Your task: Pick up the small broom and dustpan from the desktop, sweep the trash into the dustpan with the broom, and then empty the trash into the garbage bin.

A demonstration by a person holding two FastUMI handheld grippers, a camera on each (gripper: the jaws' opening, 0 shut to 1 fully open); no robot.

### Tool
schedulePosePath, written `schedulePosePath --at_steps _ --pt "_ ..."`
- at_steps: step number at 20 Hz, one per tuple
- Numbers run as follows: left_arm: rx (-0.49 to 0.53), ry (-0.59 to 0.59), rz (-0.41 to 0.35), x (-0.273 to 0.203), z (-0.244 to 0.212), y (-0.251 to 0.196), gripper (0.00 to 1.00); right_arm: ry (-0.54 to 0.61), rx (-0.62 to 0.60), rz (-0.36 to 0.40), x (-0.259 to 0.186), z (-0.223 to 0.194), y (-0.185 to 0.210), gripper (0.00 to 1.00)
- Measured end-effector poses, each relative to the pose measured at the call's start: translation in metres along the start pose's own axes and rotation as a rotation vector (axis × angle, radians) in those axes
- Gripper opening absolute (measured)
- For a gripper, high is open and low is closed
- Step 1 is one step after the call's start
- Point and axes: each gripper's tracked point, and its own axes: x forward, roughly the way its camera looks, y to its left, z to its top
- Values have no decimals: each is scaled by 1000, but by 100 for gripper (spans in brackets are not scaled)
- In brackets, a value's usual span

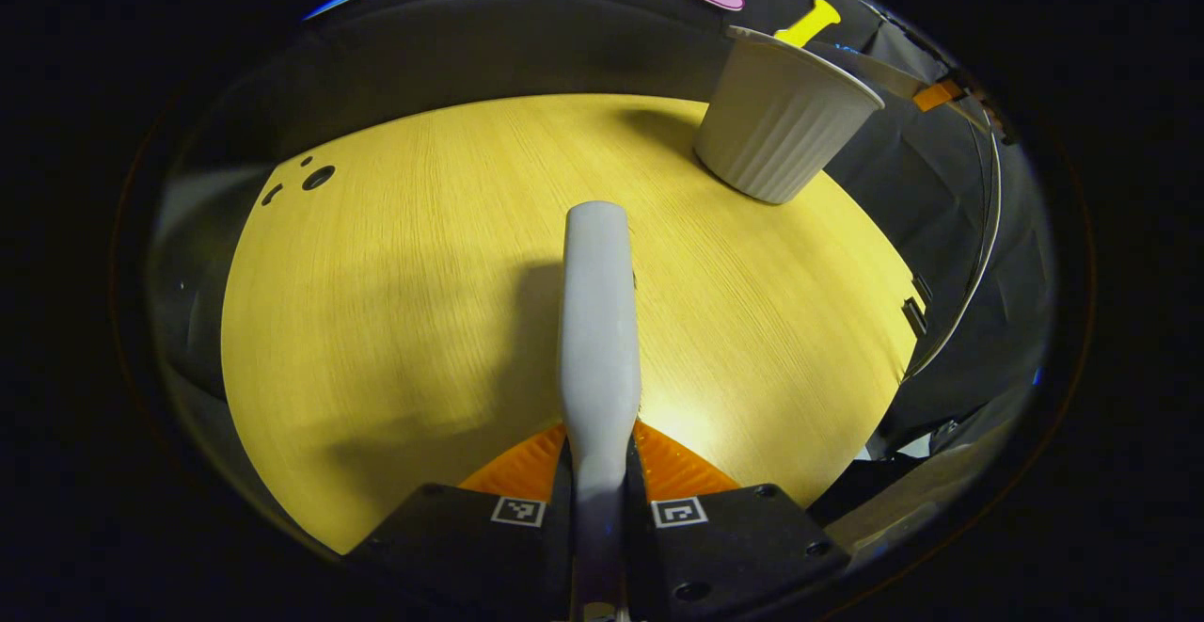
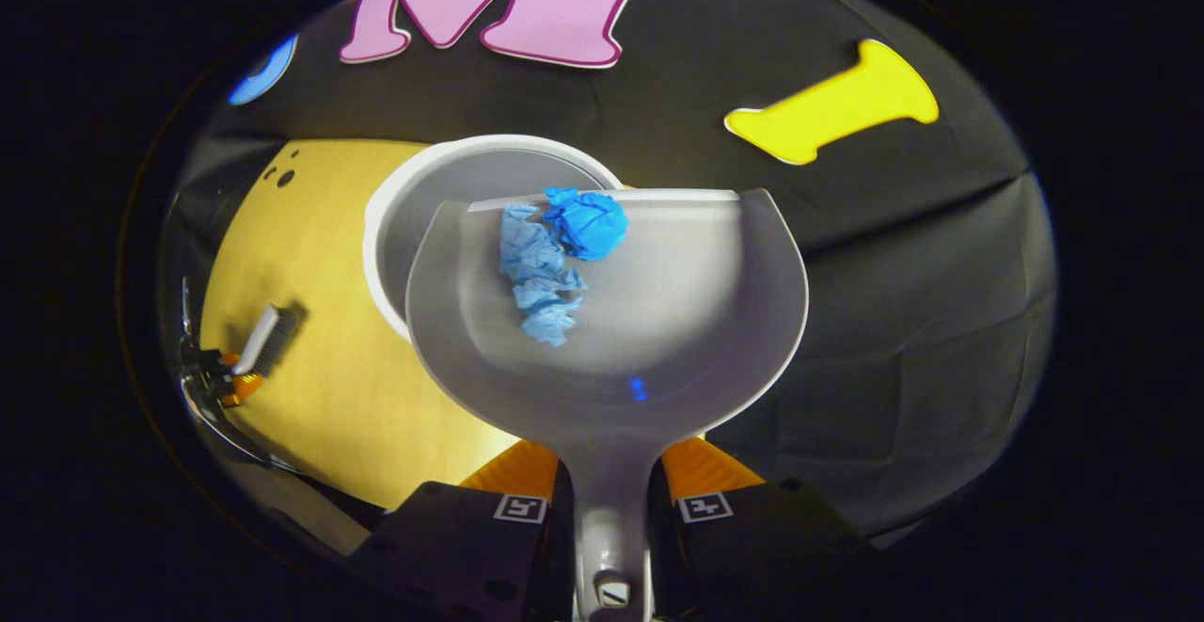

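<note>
In the left gripper view my left gripper (image 1: 599,471) is shut on the grey handle of the small broom (image 1: 598,321), which points away over the yellow desktop (image 1: 395,302). The white ribbed garbage bin (image 1: 781,119) stands at the far right of the desk. In the right gripper view my right gripper (image 2: 609,486) is shut on the handle of the grey dustpan (image 2: 658,321), held over the bin (image 2: 395,199). Two crumpled blue paper scraps (image 2: 555,255) lie near the pan's front lip, above the bin's mouth. The broom (image 2: 263,340) and the left gripper (image 2: 221,379) show far off at the left.
The desktop has small round holes (image 1: 317,177) at its far left corner. Black cloth walls close in behind and to the right of the desk. The desk's right edge (image 1: 908,321) runs close past the bin.
</note>
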Motion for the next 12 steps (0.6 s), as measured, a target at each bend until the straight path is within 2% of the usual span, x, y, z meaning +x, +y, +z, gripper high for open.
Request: schedulePosePath --at_steps 1,3,6,7,8,9,10,11,12 --pt "-4 3 0 0 -1 1 27 10 -60 -41 1 4 -8 36" --pt "-9 6 1 0 -3 3 24 30 -165 -99 4 12 -16 36" --pt "-12 4 2 1 -3 3 27 52 -238 -122 3 19 -18 36" --pt "-14 4 2 1 -3 4 24 56 -276 -133 1 19 -22 36" --pt "-17 2 -1 1 -2 4 27 58 -314 -138 0 22 -22 35" --pt "-19 -1 -6 0 -2 3 24 63 -355 -140 5 24 -25 34" --pt "-18 -2 -10 0 -3 3 27 68 -401 -151 7 25 -28 28" --pt "-17 -1 -11 0 -4 3 24 76 -450 -170 6 29 -33 34" --pt "-17 0 -12 1 -4 3 27 88 -494 -192 5 33 -38 34"
